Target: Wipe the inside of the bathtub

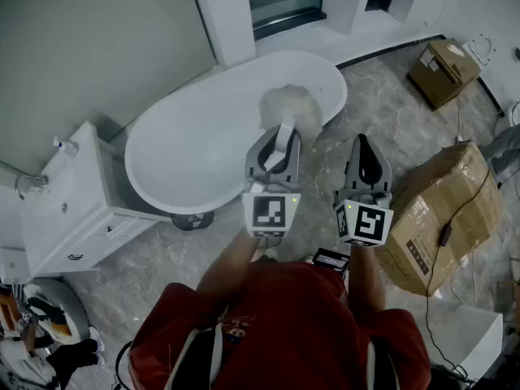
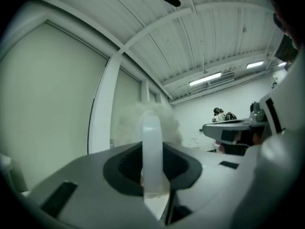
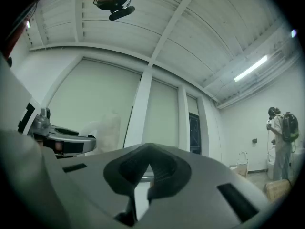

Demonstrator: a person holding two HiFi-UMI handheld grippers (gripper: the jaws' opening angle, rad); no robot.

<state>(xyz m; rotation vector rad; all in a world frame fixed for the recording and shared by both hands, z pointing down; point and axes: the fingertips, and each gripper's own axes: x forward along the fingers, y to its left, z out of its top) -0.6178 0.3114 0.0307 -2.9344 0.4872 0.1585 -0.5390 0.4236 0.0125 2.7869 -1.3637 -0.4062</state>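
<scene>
No readable writing is being shown; only a black-and-white square marker is being displayed on each gripper's cube, and a pale label on the large cardboard box (image 1: 455, 210) is too small to be read.

The fluffy white duster with a pale translucent handle (image 1: 289, 110) is being pinched by its handle (image 2: 152, 142) between the jaws of the left gripper (image 1: 279, 146); in the left gripper view that gripper (image 2: 153, 161) is being seen with both dark pads pressed against the handle. The duster's head is being held over the near end of the white oval freestanding bathtub (image 1: 195, 145), at its rim; whether it is touching the tub cannot be told. The right gripper (image 1: 364, 145) is being held just beside the left, over the floor; its jaws (image 3: 145, 175) are being kept pressed together on nothing.

The tub is standing on a grey marbled floor (image 1: 382, 104), beside a white vanity cabinet (image 1: 73, 210); a smaller cardboard box (image 1: 443, 70) is lying well apart, towards the far wall. White ribbed ceiling panels and strip lights are being shown in both gripper views.

The person's arms are being partly covered by a red top (image 1: 284, 323); a figure in white (image 3: 282, 137) is being seen small and blurred at the right gripper view's edge.
</scene>
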